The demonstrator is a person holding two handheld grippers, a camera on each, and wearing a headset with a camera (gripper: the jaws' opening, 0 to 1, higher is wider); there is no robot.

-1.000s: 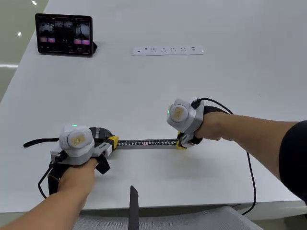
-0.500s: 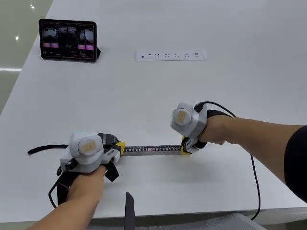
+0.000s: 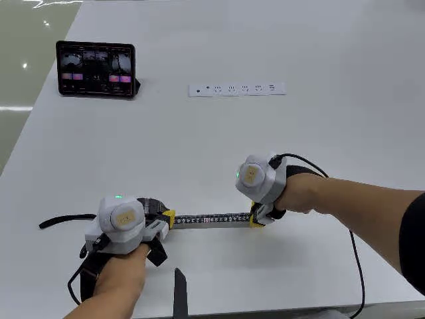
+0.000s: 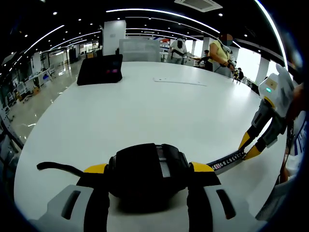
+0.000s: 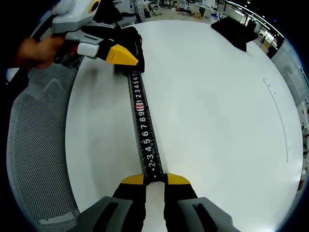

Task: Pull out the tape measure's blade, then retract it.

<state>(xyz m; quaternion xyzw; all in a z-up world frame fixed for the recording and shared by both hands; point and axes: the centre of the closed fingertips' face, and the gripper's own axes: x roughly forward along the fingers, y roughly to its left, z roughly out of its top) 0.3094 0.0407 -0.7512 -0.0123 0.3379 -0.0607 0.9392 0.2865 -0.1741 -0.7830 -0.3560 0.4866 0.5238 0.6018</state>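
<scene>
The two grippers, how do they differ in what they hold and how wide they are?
The left gripper clasps the black tape measure case; the right gripper pinches the end of the blade. The left gripper's jaws stand wide apart around the case, the right gripper's nearly together on the thin blade. Both have yellow-tipped jaws and sit low over the white table.

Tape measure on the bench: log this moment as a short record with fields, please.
left gripper: shut on tape measure case
right gripper: shut on the blade's tip
blade: pulled out, running straight from the case to the right gripper
table: white
far side: tablet propped up with its screen lit, power strip lying flat
</scene>
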